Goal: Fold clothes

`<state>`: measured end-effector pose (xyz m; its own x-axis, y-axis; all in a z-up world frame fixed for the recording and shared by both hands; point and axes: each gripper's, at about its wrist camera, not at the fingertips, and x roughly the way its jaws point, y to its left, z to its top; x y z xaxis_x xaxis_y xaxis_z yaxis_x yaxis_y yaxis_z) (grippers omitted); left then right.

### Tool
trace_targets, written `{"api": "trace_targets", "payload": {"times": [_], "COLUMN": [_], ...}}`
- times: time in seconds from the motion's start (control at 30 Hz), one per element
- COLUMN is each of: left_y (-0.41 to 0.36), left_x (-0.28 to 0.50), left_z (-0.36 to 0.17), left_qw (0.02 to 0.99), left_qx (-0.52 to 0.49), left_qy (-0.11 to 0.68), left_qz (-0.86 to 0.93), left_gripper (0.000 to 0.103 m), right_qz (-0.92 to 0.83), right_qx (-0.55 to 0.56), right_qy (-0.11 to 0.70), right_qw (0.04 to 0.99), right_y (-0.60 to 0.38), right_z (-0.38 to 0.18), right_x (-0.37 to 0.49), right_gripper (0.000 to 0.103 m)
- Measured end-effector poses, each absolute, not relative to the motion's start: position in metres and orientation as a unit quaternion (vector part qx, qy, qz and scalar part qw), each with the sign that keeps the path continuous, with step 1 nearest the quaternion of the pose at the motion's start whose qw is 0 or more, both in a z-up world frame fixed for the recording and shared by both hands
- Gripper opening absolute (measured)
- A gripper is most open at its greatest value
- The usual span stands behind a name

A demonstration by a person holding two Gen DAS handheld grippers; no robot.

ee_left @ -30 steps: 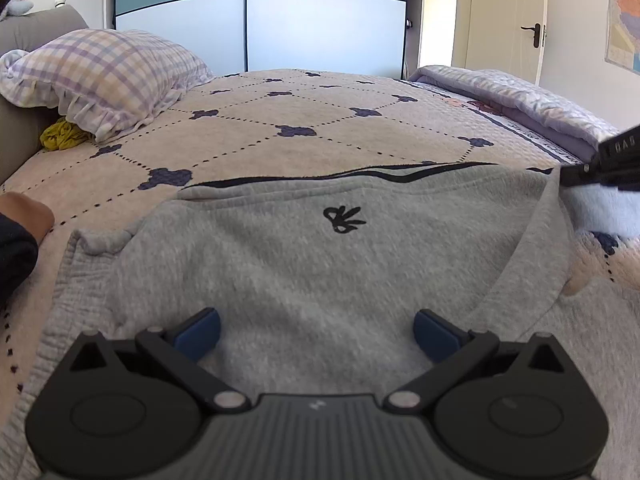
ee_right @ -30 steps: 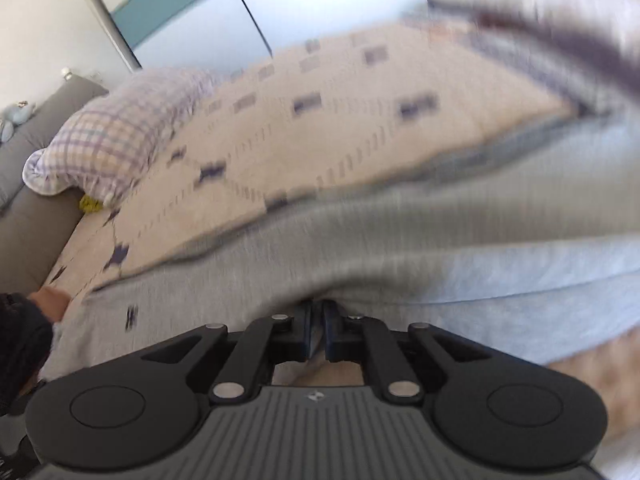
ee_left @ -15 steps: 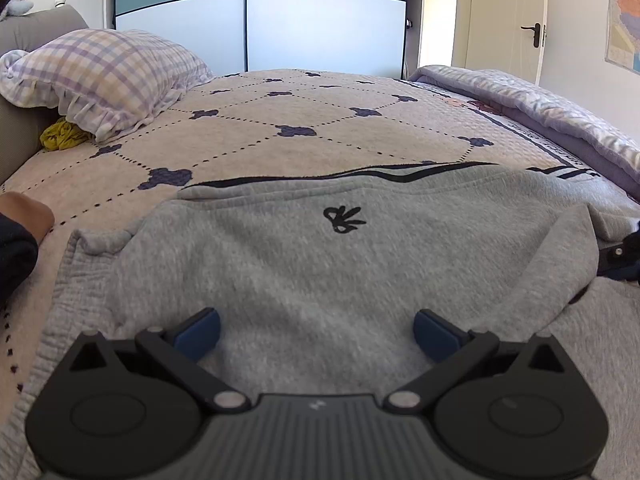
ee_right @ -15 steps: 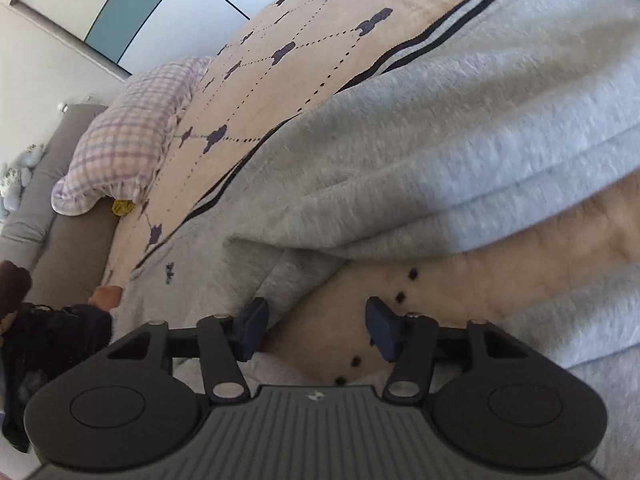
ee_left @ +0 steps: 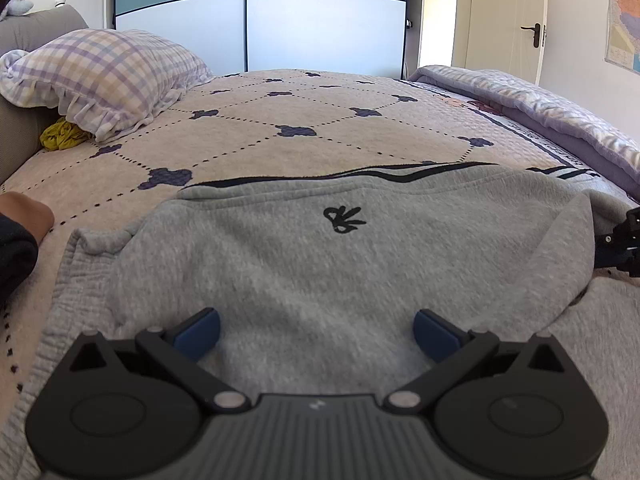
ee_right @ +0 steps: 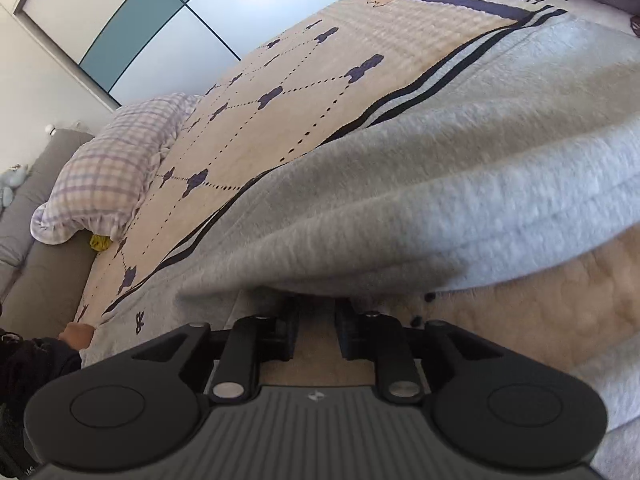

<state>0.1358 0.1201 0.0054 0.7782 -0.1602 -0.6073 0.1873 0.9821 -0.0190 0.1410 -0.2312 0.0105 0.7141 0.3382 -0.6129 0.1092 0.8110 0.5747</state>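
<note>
Left gripper [ee_left: 316, 330]: jaws spread wide, blue pads [ee_left: 196, 330] sitting over the grey sweatshirt [ee_left: 320, 264], nothing pinched between them. Released.

Right gripper [ee_right: 316, 334]: jaws narrow and closing, gap still visible between the dark fingers [ee_right: 286, 338]. Fingertips are tucked under the overhanging fold of the sweatshirt [ee_right: 400, 208]; bare bedspread shows in the gap. Can't see pads pressing on cloth, so no confirmed grasp.

Sweatshirt lies on the bed, spread across the near part of the bedspread [ee_left: 320, 136]. Small black logo [ee_left: 342, 220] faces up mid-panel. Ribbed hem [ee_left: 60, 320] runs down the left edge in the left view. Right side is folded over, forming a thick rounded edge; the right gripper [ee_left: 622, 246] shows as a dark bit just beside that edge. Dark stripe [ee_left: 360, 174] lines the garment's far edge.

Left edge of the left view: a hand [ee_left: 24, 216] with a dark sleeve [ee_left: 14, 256] resting on the bedspread beside the sweatshirt.

Further back: bedspread is beige with dotted diamond pattern and navy motifs. Plaid pillow [ee_left: 100, 76] at the far left, yellow cloth [ee_left: 62, 138] tucked beside it against the grey headboard [ee_left: 36, 28]. Lilac quilt [ee_left: 540, 104] bunched along the right side. Behind: blue-and-white wardrobe [ee_left: 260, 20], door [ee_left: 512, 24], map [ee_left: 624, 20] on the wall.
</note>
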Motion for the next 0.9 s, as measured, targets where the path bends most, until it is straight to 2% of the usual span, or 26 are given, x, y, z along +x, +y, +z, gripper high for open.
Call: {"api": "trace_targets", "payload": {"times": [0.07,0.13,0.17,0.27,0.3,0.33,0.4,0.57,0.63,0.73,0.8,0.87,0.9], "left_y": [0.12,0.12,0.12,0.12,0.12,0.12,0.12,0.121,0.121,0.12,0.12,0.12,0.12], "left_x": [0.136,0.136,0.136,0.136,0.136,0.136,0.135,0.136,0.136,0.136,0.136,0.136,0.136], "left_z": [0.005,0.005,0.005,0.005,0.005,0.005,0.005,0.005,0.005,0.005,0.005,0.005,0.005], "left_qw": [0.943,0.943,0.943,0.943,0.943,0.943,0.943,0.943,0.943,0.943,0.943,0.943,0.943], "left_qx": [0.021,0.021,0.021,0.021,0.021,0.021,0.021,0.02,0.02,0.02,0.02,0.02,0.02], "left_qy": [0.32,0.32,0.32,0.32,0.32,0.32,0.32,0.32,0.32,0.32,0.32,0.32,0.32], "left_qz": [-0.092,-0.092,-0.092,-0.092,-0.092,-0.092,-0.092,-0.092,-0.092,-0.092,-0.092,-0.092,-0.092], "left_gripper": [0.103,0.103,0.103,0.103,0.103,0.103,0.103,0.103,0.103,0.103,0.103,0.103,0.103], "right_qz": [0.07,0.076,0.078,0.08,0.077,0.071,0.06,0.009,-0.041,-0.065,-0.06,0.0,0.032], "right_qx": [0.317,0.36,0.376,0.371,0.351,0.325,0.269,0.221,0.183,0.227,0.266,0.269,0.265], "right_qy": [0.379,0.383,0.387,0.397,0.396,0.395,0.389,0.334,0.313,0.329,0.343,0.365,0.377], "right_qw": [0.866,0.847,0.838,0.836,0.845,0.856,0.879,0.916,0.931,0.914,0.899,0.891,0.887], "right_y": [-0.235,-0.243,-0.244,-0.236,-0.23,-0.224,-0.213,-0.223,-0.238,-0.284,-0.31,-0.295,-0.284], "right_z": [0.013,0.012,0.011,0.01,0.011,0.013,0.019,0.041,0.046,0.039,0.035,0.034,0.033], "right_x": [0.136,0.137,0.14,0.159,0.167,0.175,0.192,0.195,0.185,0.172,0.16,0.149,0.144], "right_gripper": [0.024,0.044,0.048,0.049,0.045,0.031,0.016,0.0,0.0,0.0,0.007,0.024,0.053]}}
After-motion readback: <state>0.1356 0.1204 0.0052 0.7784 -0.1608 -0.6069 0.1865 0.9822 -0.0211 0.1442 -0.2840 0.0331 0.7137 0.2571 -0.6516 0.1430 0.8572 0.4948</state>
